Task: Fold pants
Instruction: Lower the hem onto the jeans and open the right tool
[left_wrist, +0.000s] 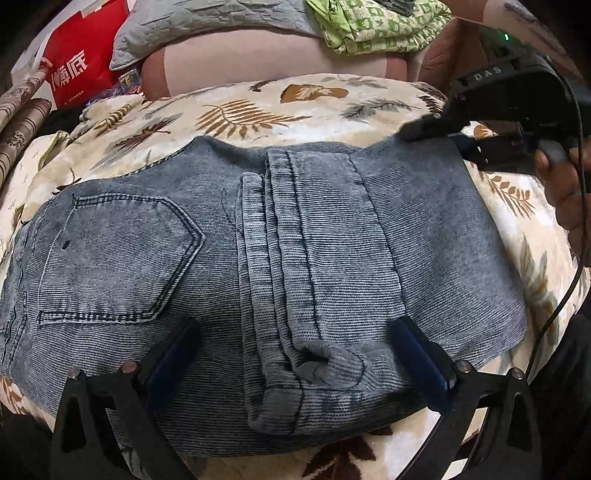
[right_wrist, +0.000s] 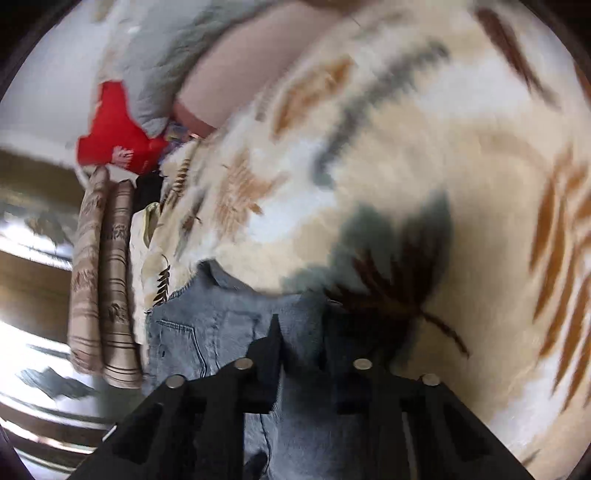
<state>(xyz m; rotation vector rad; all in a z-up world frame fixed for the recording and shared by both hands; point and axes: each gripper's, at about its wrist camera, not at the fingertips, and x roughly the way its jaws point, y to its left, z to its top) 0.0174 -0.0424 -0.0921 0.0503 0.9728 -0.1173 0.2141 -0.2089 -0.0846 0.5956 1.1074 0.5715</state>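
Note:
Grey-blue pants lie folded into a wide bundle on a leaf-patterned blanket, back pocket to the left and the legs laid over the middle. My left gripper hovers over the bundle's near edge, open wide, with the folded leg ends between its fingers but untouched. My right gripper sits at the far right corner of the pants. In the blurred right wrist view the right gripper has its jaws close together with the edge of the pants pinched between them.
A hand holds the right gripper, and a black cable hangs beside it. Behind the blanket lie a red bag, a grey quilted pillow and a green patterned cloth. Striped fabric rolls stand at the left.

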